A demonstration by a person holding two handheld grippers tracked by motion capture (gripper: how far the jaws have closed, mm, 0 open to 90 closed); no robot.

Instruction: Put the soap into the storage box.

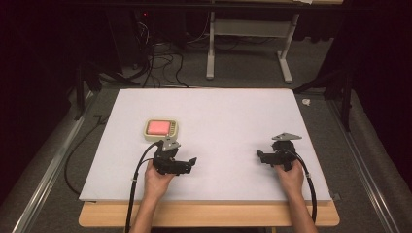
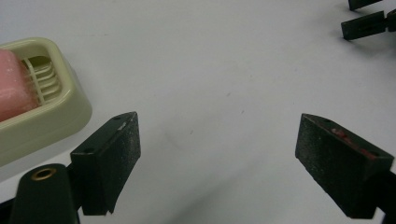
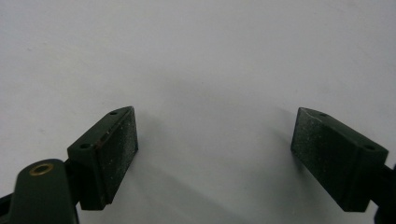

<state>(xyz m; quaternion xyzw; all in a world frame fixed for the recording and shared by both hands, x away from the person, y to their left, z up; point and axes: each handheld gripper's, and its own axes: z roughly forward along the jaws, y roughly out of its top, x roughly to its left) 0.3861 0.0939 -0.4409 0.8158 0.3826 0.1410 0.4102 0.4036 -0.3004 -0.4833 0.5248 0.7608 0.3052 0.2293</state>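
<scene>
Item: pink soap bar (image 1: 157, 127), seated in a cream slatted soap dish (image 1: 173, 131), on the white board (image 1: 233, 111) left of centre, nearer its front edge.

Left gripper (image 1: 187, 164): jaws spread wide, empty, just in front of the dish, aimed rightward across the board.

Right gripper (image 1: 262, 157): jaws spread wide, empty, well apart near the front-right corner.

Handling advice: turn the left gripper toward the dish, straddle the soap's shorter sides, descend squarely, close gently; the bar is probably slippery.
</scene>
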